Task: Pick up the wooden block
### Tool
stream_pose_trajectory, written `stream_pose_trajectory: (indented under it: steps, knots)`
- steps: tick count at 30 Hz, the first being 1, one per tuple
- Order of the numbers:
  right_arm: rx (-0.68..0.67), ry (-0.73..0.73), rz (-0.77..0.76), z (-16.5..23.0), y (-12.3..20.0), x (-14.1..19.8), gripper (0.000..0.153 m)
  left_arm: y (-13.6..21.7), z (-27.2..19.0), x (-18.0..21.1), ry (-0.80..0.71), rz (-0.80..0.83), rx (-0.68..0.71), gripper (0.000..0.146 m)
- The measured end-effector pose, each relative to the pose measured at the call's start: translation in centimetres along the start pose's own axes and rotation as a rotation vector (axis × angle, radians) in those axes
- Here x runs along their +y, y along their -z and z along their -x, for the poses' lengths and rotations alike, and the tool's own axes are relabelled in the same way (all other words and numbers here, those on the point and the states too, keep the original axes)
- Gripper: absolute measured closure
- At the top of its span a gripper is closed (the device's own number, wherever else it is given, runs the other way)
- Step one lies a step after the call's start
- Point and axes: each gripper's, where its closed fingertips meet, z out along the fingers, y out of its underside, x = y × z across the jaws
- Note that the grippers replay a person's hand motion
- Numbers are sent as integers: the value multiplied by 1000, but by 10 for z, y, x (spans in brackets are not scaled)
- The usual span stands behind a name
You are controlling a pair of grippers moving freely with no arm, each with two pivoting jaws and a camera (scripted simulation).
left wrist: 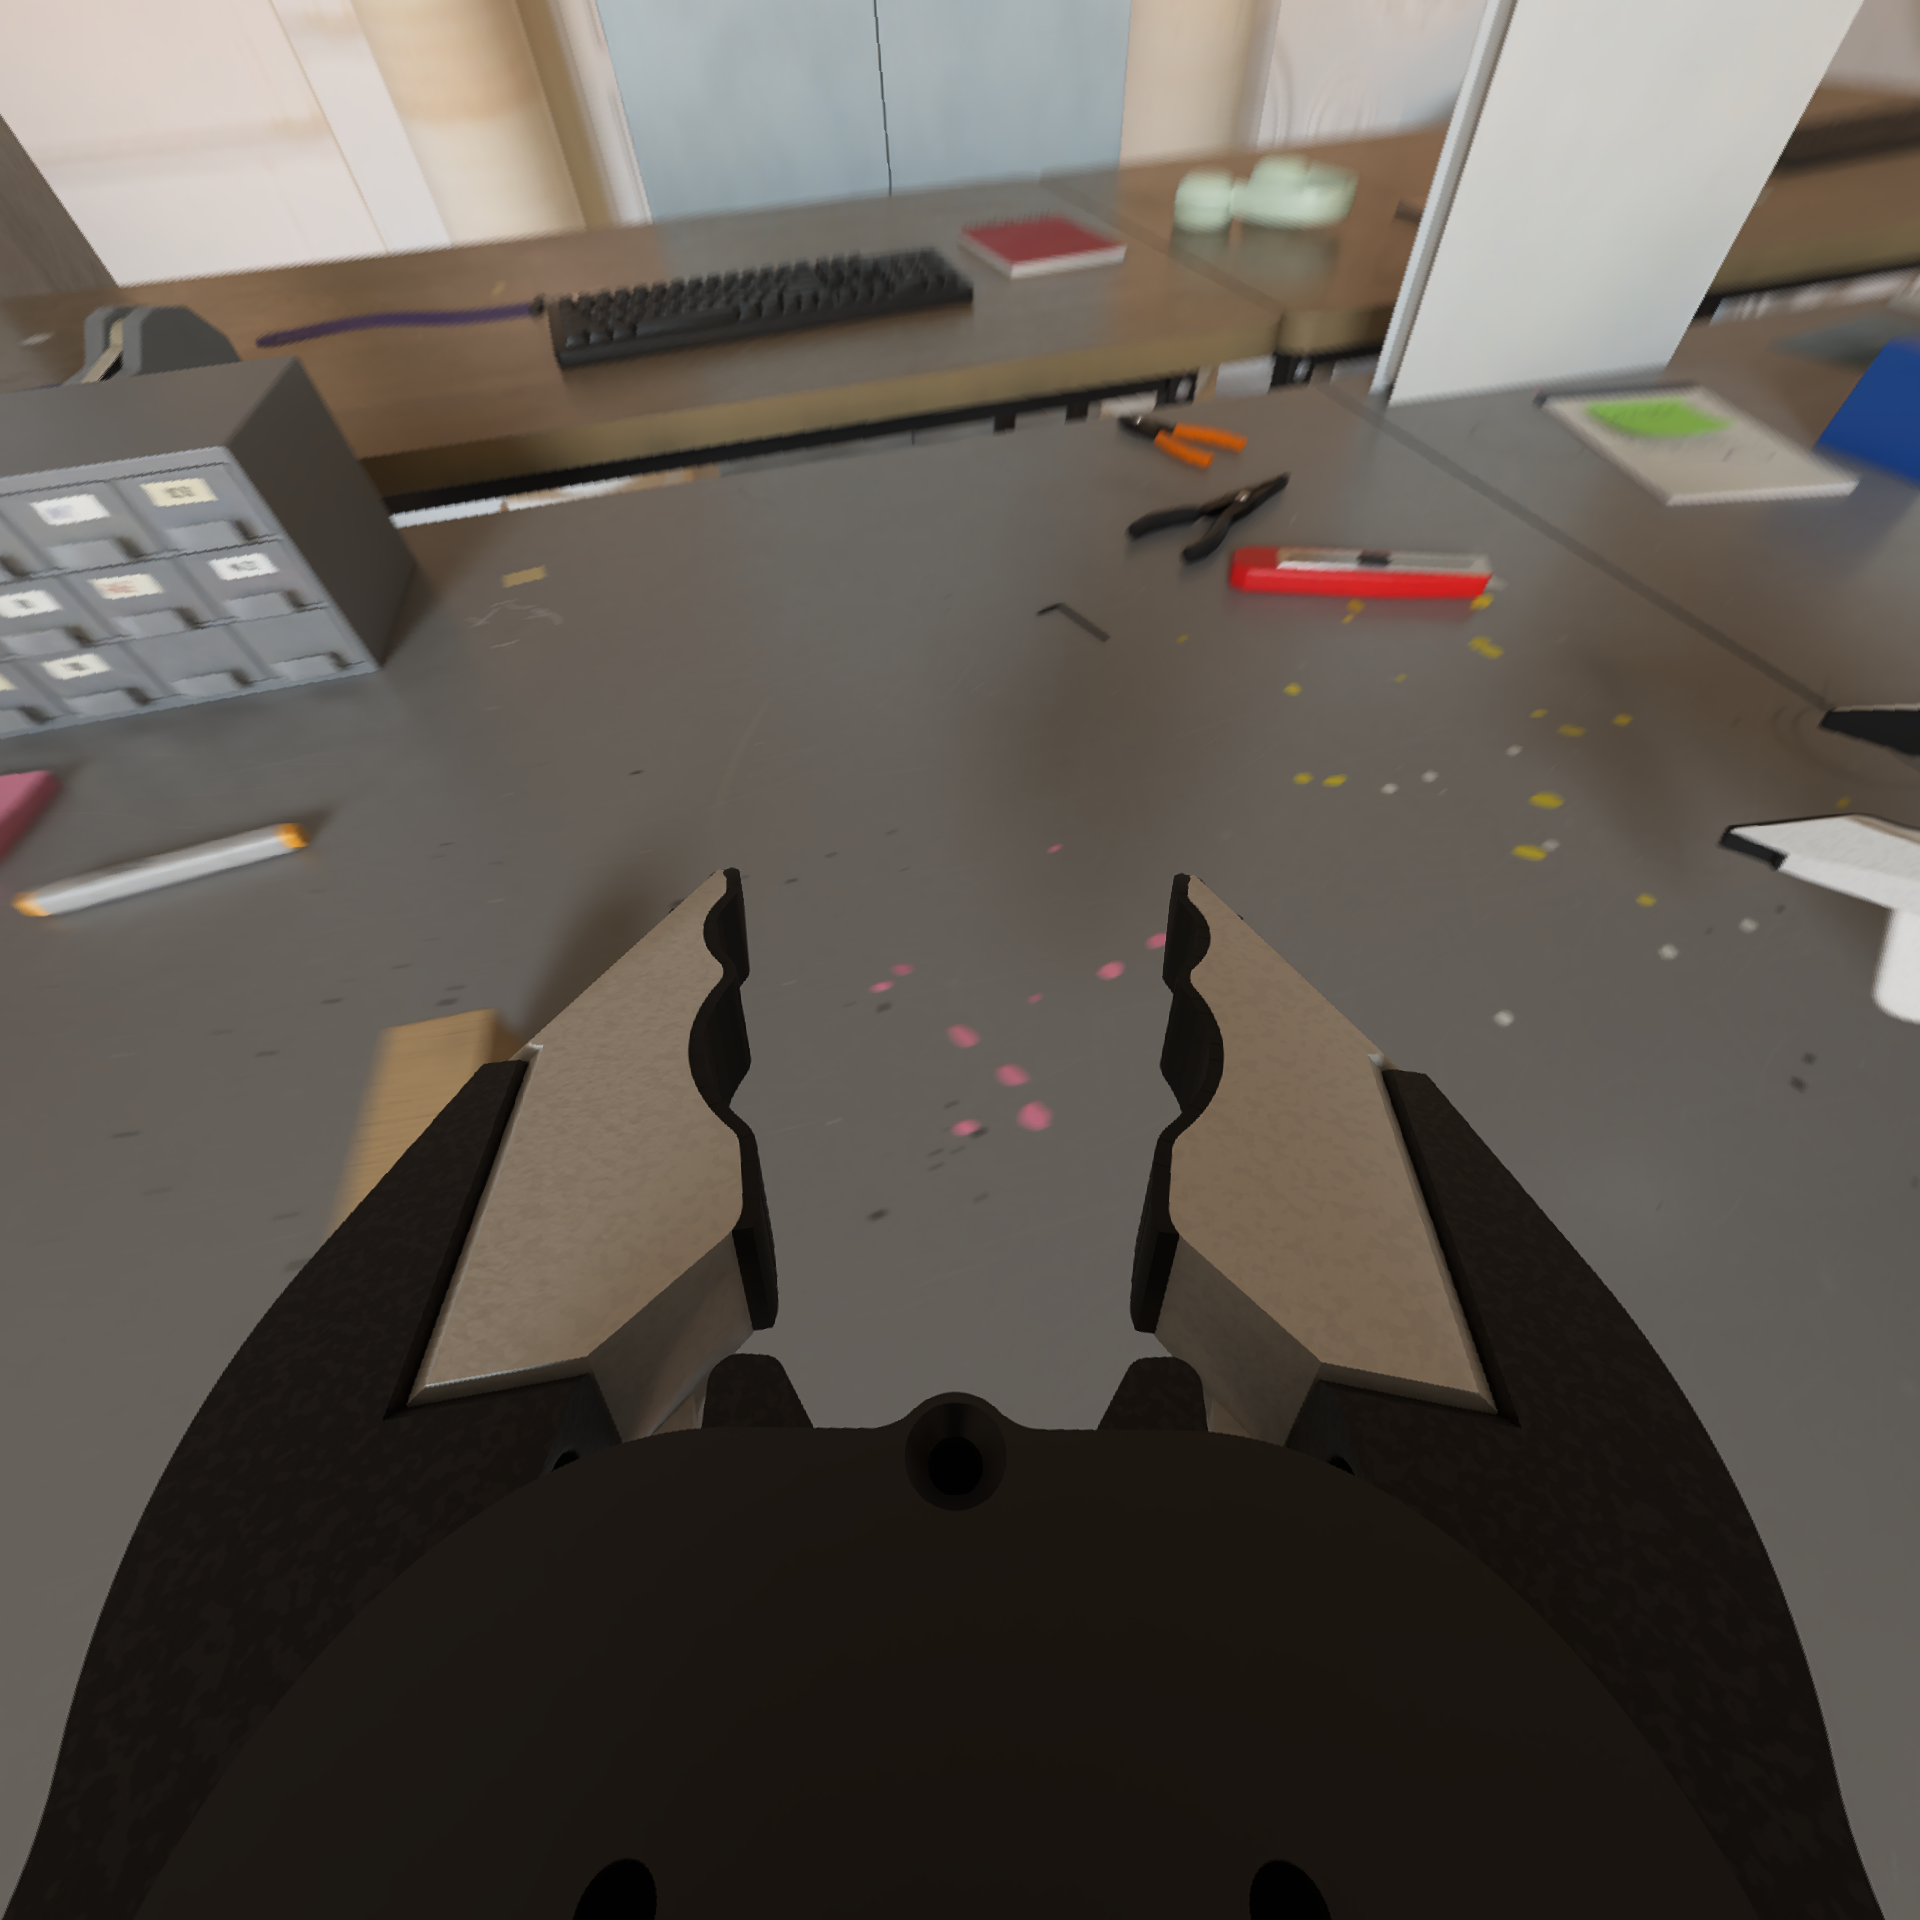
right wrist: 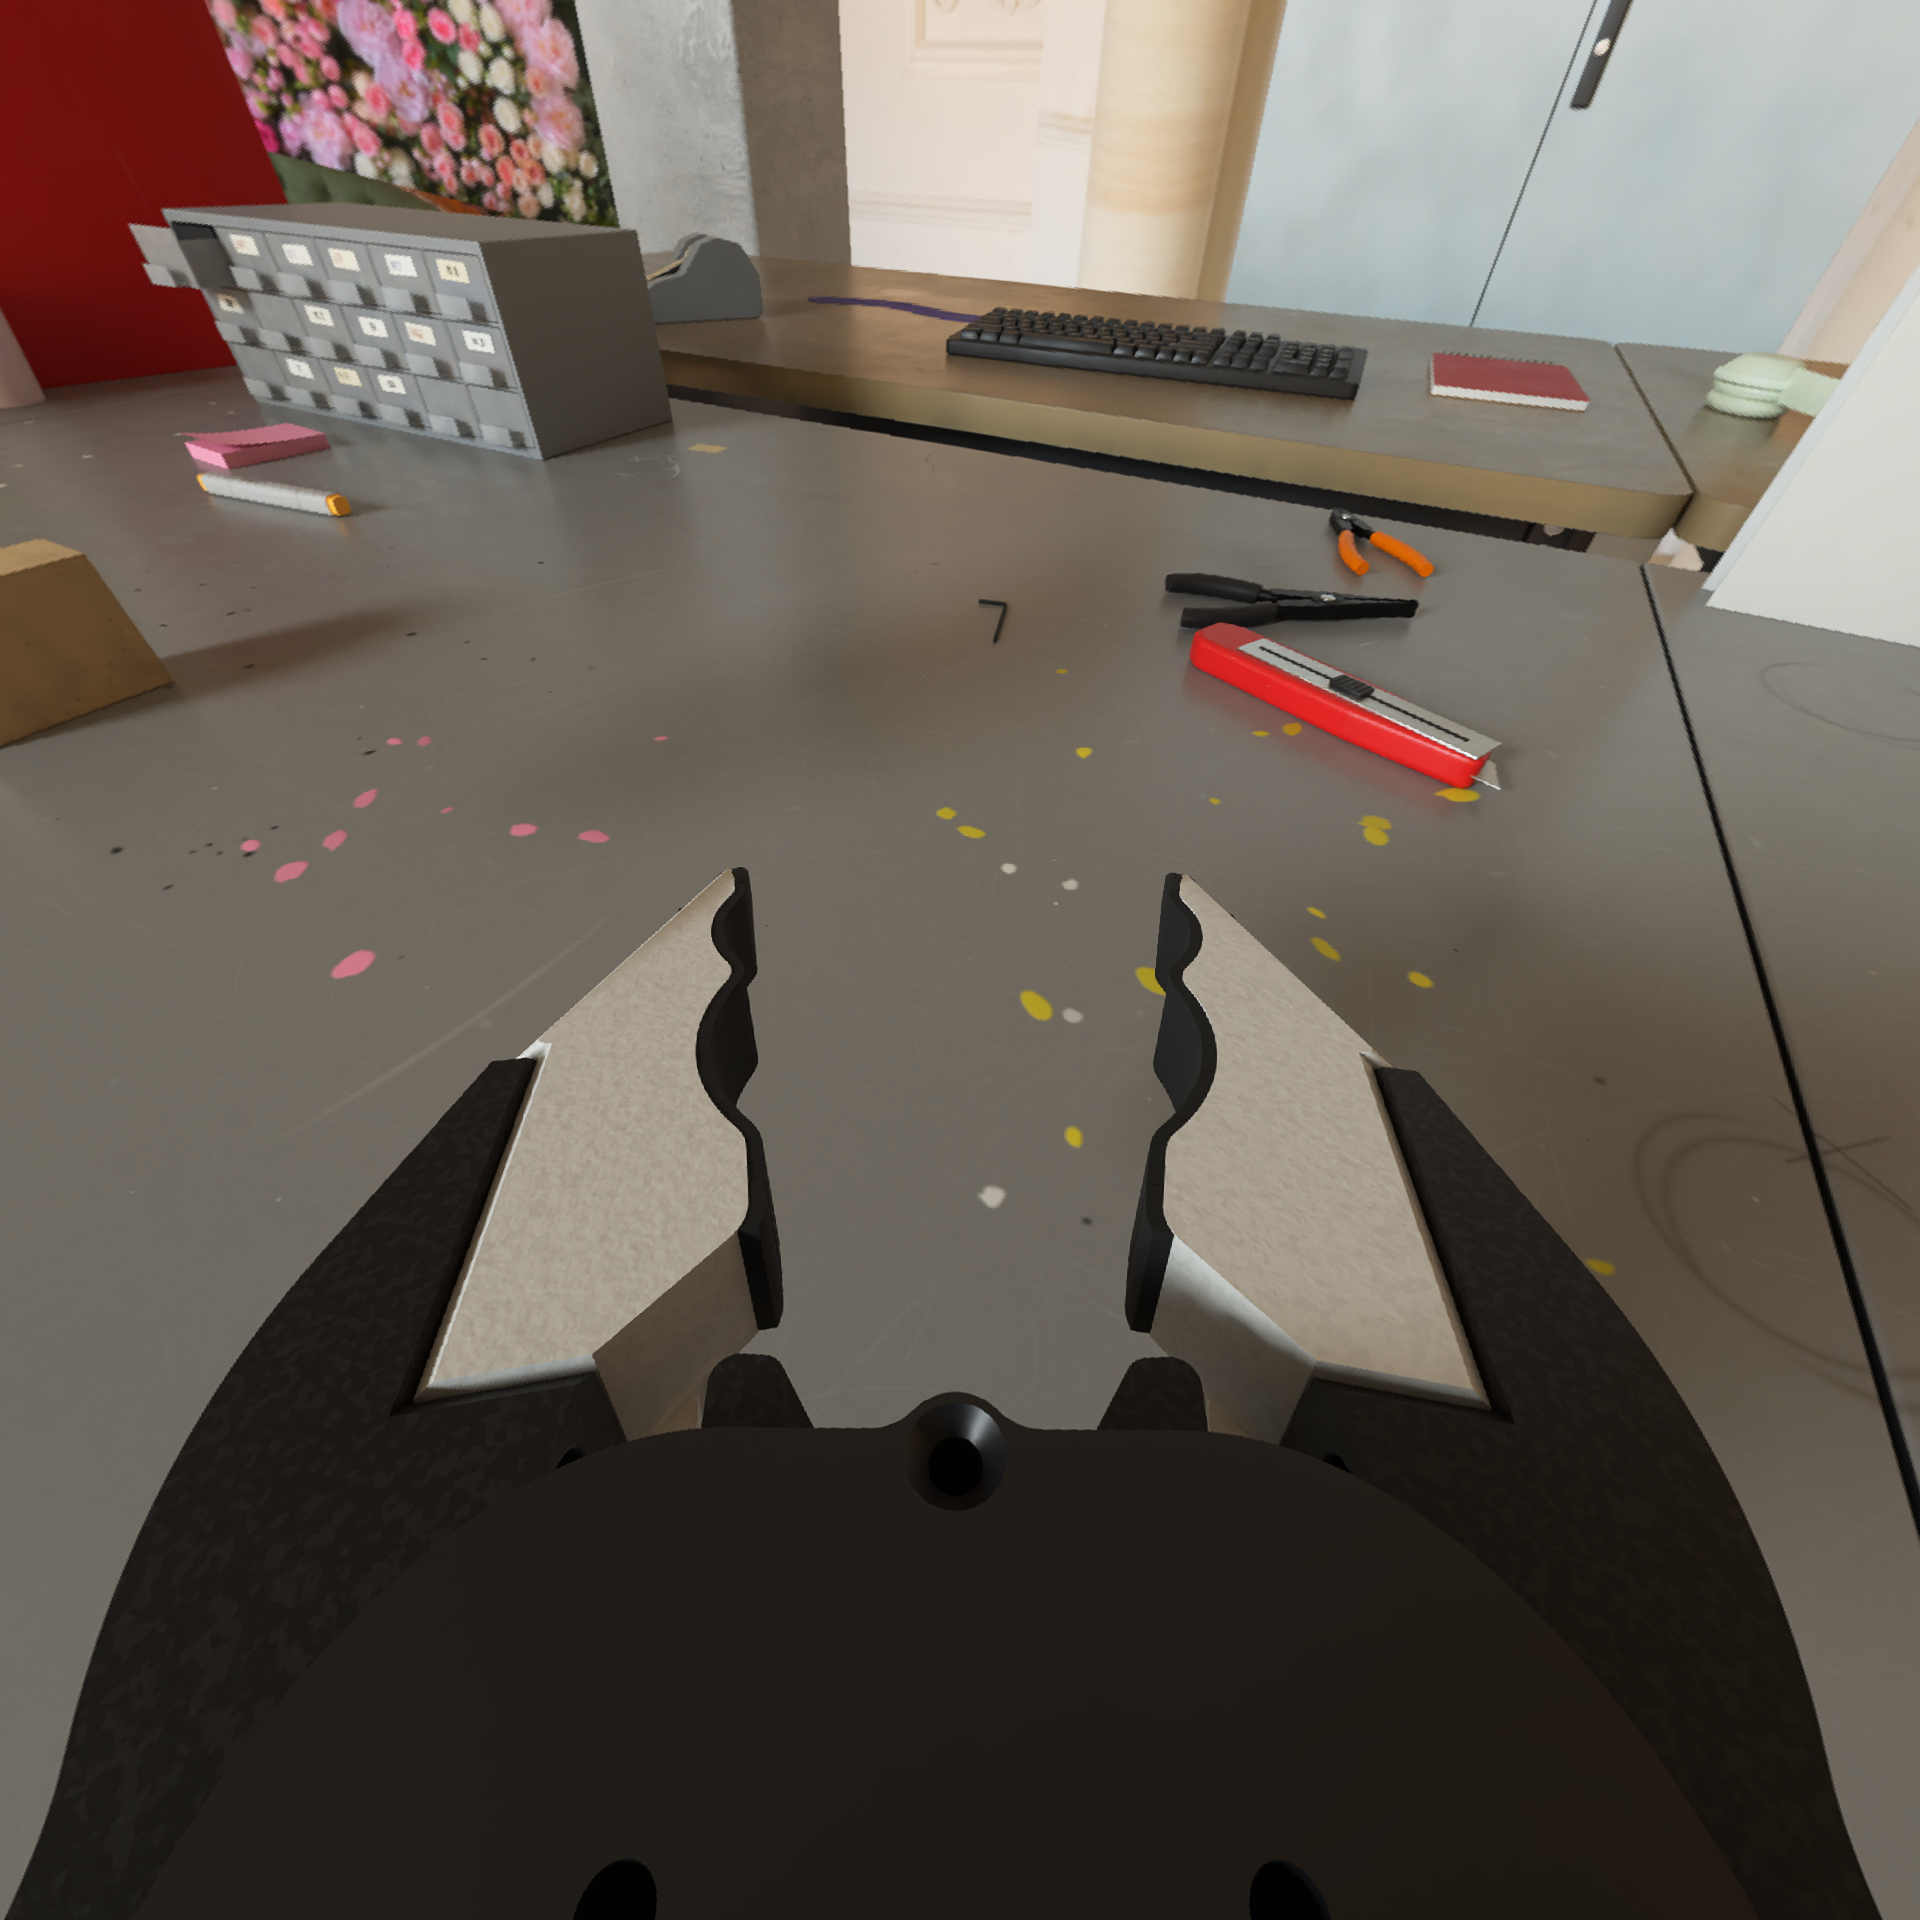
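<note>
The wooden block (right wrist: 62, 634), at ten o'clock of my right gripper (right wrist: 956, 883) on the grey counter (right wrist: 831, 582), looks rigid and light; with both jaws apart, I'd pinch its flat sides.

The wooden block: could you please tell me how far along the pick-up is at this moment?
Nothing looks done yet: the wooden block rests on the grey table, untouched. In hand: the left gripper is open and empty, with the block just left of its left finger, partly hidden. The right gripper is open over paint specks. Left: centring the jaws on the block, closing and lifting.
</note>
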Motion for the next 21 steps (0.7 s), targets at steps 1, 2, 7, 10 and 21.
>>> stream_pose_trajectory:
  steps: [1, 2, 7, 10, 21]
  knots:
    - [-8, -1, 3, 1, 0, 0, 74, 9, 16, -7, -17, 42, 0, 65]
    - [-15, -2, 6, 2, -1, 1, 74, 15, 33, -14, -27, 83, -1, 66]
    - [-40, -8, 18, 6, -3, 4, 74, 16, 124, -13, -45, 403, -37, 70]
    - [-50, -16, 32, 6, -4, 7, 74, 1, 153, 14, 70, 630, 23, 72]
    - [-70, -39, 53, 3, -4, 10, 74, -37, 175, 101, 221, 1193, 48, 70]
